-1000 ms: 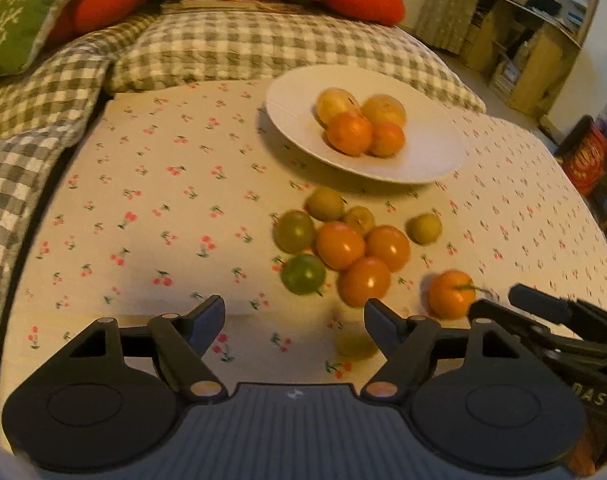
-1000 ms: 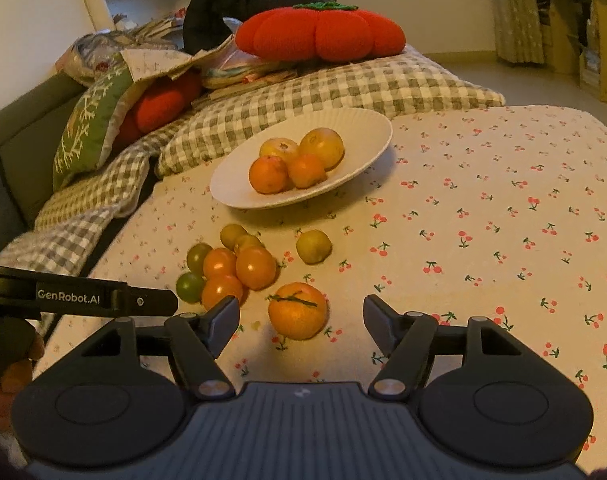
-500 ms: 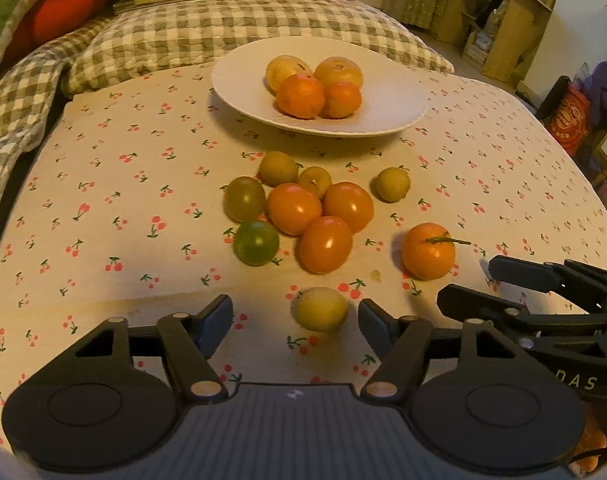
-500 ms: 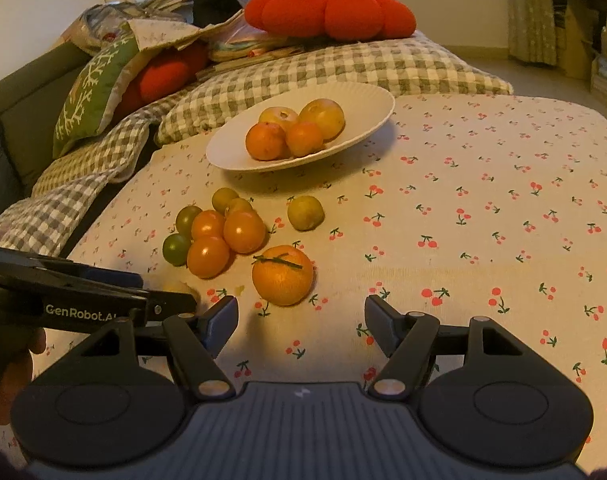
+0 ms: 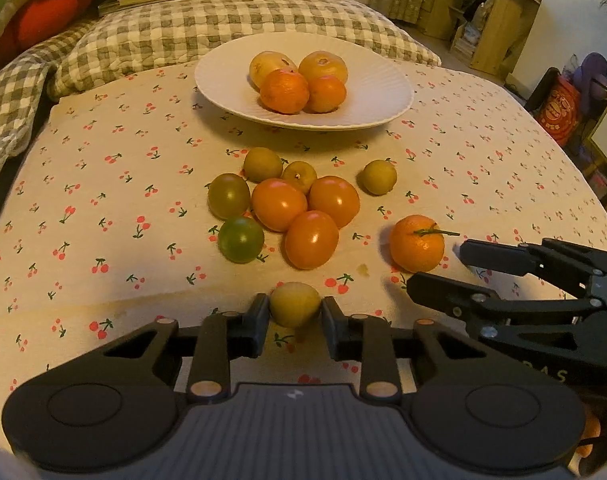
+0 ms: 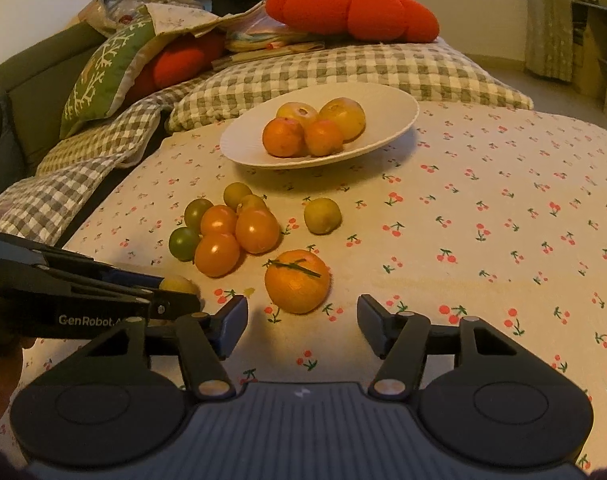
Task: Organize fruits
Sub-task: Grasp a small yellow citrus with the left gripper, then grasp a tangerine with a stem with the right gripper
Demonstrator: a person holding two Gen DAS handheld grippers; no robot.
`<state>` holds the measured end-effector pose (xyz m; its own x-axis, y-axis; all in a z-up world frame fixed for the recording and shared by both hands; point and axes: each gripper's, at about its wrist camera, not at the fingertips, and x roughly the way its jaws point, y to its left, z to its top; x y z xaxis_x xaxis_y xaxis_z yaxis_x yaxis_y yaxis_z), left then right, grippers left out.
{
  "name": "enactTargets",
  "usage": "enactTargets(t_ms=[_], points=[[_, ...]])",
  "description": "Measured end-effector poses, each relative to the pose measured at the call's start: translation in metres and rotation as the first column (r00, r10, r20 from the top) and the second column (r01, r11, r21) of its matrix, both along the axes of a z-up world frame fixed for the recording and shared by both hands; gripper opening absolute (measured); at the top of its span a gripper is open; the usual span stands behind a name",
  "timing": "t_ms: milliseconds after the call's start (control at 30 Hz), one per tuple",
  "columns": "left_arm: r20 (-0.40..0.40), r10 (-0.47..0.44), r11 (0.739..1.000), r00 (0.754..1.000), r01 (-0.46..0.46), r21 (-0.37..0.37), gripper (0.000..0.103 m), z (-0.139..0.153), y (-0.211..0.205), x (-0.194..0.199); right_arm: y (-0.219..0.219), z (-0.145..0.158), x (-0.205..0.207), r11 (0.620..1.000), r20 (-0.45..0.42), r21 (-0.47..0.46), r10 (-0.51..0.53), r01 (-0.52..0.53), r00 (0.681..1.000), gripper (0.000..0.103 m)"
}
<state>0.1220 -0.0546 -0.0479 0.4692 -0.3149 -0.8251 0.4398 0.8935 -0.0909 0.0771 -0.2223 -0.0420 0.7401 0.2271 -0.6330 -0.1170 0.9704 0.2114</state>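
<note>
The small yellow-green fruit (image 5: 295,309) lies on the cherry-print cloth (image 5: 103,208), on the near side of the fruit cluster (image 5: 291,208) and well short of the white plate (image 5: 367,80). The left gripper (image 5: 295,316) has it pinched: both pads press on the fruit's sides, the jaws having just closed in on it. From the right wrist view the same fruit (image 6: 179,284) peeks out past the left gripper's dark fingers (image 6: 155,300).

To the right of the cluster sits a stemmed mandarin (image 6: 297,282), apart from the other fruits. The right gripper (image 6: 302,318) hangs just short of it, its jaws parted wider than the mandarin and lately narrowing, with nothing between the pads.

The cluster holds three orange tomatoes, two green ones and two small yellowish fruits packed close; one more small yellowish fruit (image 5: 379,177) lies alone between cluster and plate rim. Four fruits rest on the plate. Beyond the plate lie a checked quilt (image 5: 207,28) and a red tomato-shaped cushion (image 6: 351,10).
</note>
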Motion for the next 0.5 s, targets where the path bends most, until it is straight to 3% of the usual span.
enactTargets(t_ms=[500], points=[[-0.011, 0.029, 1.0, 1.0, -0.028, 0.011, 0.024, 0.001, 0.002, 0.002, 0.015, -0.002, 0.017, 0.998, -0.004, -0.053, 0.017, -0.018, 1.0, 0.046]])
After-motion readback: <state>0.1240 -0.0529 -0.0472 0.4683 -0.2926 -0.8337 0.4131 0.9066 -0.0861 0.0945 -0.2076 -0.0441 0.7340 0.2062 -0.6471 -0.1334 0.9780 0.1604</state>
